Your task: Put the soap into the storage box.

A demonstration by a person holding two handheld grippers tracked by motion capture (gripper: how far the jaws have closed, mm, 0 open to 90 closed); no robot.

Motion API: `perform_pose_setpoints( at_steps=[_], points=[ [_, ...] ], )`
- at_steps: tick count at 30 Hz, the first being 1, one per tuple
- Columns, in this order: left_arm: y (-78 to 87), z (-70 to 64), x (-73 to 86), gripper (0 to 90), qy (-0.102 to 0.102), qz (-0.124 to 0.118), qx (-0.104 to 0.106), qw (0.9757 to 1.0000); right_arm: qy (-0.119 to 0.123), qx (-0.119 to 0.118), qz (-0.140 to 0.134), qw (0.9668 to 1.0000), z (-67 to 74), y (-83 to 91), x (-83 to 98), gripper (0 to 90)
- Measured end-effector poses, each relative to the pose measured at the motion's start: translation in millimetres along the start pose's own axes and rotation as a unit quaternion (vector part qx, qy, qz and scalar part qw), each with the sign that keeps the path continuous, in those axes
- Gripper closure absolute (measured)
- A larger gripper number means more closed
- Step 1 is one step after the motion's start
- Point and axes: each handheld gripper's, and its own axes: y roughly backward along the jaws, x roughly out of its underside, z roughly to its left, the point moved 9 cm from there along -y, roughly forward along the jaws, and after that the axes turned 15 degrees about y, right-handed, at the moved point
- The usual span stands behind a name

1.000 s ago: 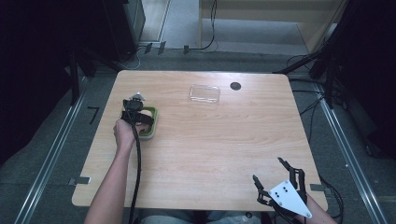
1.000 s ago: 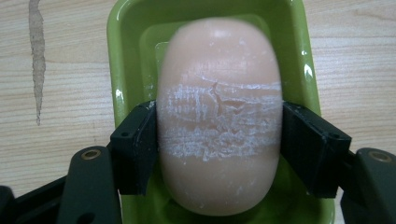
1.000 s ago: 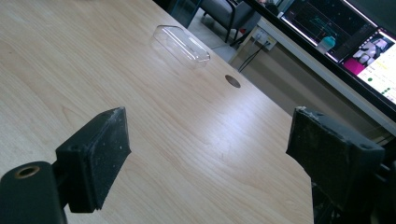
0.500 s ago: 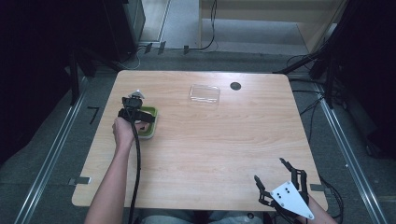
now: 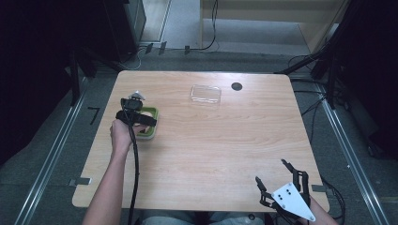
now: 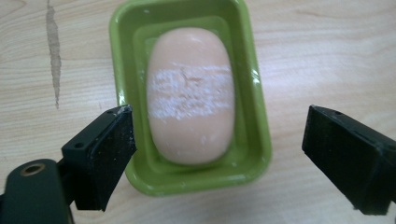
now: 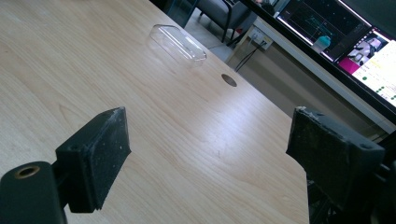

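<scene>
A peach soap bar [image 6: 191,93] with a white scuffed band lies in a green soap dish [image 6: 187,179] on the wooden table. In the high view the dish [image 5: 149,130] sits at the table's left, partly hidden under my left gripper [image 5: 138,115]. My left gripper [image 6: 217,135] hangs just above the dish and points down at it. Its jaws have just been opening and now stand wide on either side of the dish, touching nothing. My right gripper [image 5: 271,171] rests open near the front right corner, and its jaws [image 7: 208,140] hold nothing.
A clear plastic lid [image 5: 205,93] lies at the back middle of the table [image 5: 211,150], with a round black grommet [image 5: 236,86] to its right. The lid [image 7: 177,42] and grommet [image 7: 229,80] lie far ahead of the right gripper. Cables trail off the front edge.
The left hand and its gripper have lifted slightly above the soap dish. The right gripper has stayed where it was.
</scene>
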Motion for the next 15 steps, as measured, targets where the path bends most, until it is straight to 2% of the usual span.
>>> perform_pose_setpoints(
  at_steps=[5, 15],
  points=[
    [12.0, -7.7, 7.9, 8.1, -0.017, 0.0, 0.005, 0.9998, -0.001, 0.0, 0.0, 1.0, -0.2, 0.1, 0.1, 13.1],
    [24.7, -15.8, 31.1, 6.5, -0.044, 0.007, 0.005, 0.999, -0.001, 0.001, 0.0, 1.0, -0.2, 0.2, 0.0, 13.2]
  ],
)
